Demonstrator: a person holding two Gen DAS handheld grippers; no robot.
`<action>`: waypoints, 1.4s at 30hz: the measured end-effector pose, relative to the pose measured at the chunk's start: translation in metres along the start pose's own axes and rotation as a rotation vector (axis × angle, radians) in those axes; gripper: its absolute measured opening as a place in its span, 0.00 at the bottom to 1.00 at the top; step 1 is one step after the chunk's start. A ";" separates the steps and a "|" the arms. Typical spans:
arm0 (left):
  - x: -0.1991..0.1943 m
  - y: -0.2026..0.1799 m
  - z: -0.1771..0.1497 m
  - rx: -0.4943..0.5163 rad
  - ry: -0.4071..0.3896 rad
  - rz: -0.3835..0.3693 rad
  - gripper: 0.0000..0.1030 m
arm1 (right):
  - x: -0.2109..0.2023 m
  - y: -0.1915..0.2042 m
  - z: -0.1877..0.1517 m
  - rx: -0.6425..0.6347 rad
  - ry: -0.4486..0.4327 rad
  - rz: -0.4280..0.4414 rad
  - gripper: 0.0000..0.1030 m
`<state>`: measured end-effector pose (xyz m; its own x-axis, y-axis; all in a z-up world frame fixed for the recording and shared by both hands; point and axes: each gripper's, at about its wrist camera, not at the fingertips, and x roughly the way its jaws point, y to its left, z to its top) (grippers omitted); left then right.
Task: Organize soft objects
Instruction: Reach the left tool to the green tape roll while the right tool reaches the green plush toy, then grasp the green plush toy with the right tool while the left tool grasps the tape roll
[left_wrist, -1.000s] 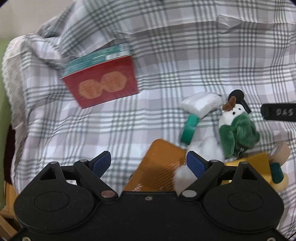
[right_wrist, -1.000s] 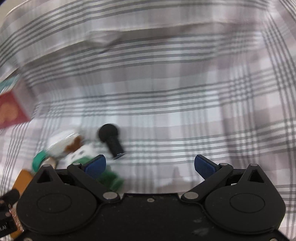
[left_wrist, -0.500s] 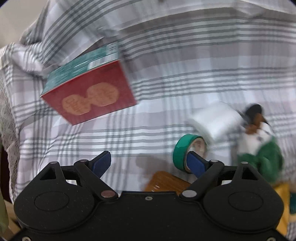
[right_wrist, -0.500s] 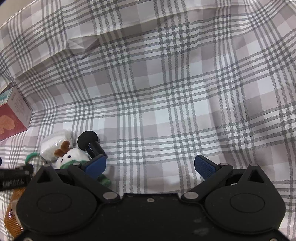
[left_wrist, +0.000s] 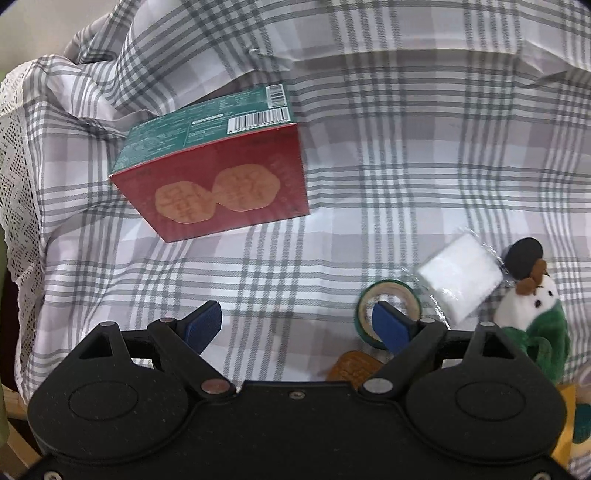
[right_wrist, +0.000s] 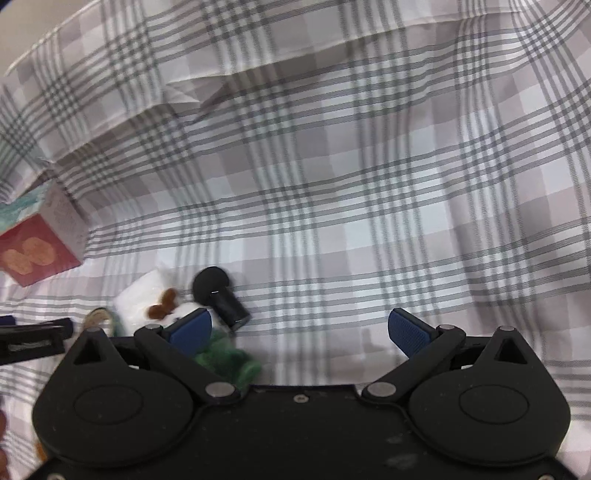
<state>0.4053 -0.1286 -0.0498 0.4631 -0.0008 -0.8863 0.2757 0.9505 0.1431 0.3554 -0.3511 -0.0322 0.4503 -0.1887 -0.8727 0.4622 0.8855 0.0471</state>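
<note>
Jaws of the left gripper (left_wrist: 295, 323) and right gripper (right_wrist: 299, 328) stand wide, empty, likely readied for pickup. Plush toy (left_wrist: 532, 317) lies on the plaid cloth (left_wrist: 369, 166) at four o'clock in the left view, beside a white packet (left_wrist: 460, 282).

Box (left_wrist: 218, 173) on the cloth (left_wrist: 369, 147) at left, tape roll (left_wrist: 388, 299), packet (left_wrist: 461, 284) and plush toy (left_wrist: 535, 317) clustered at right

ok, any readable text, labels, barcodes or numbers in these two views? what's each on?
No wording can be quoted.
Red and green box: two barcodes and fine print on the green face, too small to read.
Same box, red face: orange characters on the two hexagons, not legible.
Other hand-held gripper's body at the left edge of the right wrist view: pale lettering, blurred.
Tape roll, white packet, plush toy: none visible.
</note>
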 end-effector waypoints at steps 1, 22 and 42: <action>-0.001 0.000 -0.001 -0.002 0.003 -0.006 0.83 | -0.001 0.003 -0.001 -0.004 0.005 0.020 0.99; -0.006 0.007 -0.010 -0.026 0.005 -0.031 0.83 | 0.047 0.053 -0.022 -0.049 0.169 0.174 0.60; 0.041 -0.050 -0.006 0.101 0.081 -0.063 0.86 | 0.054 -0.004 -0.006 0.026 0.103 -0.010 0.64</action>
<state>0.4052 -0.1738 -0.0957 0.3737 -0.0308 -0.9270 0.3874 0.9133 0.1258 0.3731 -0.3620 -0.0822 0.3654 -0.1518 -0.9184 0.4866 0.8722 0.0494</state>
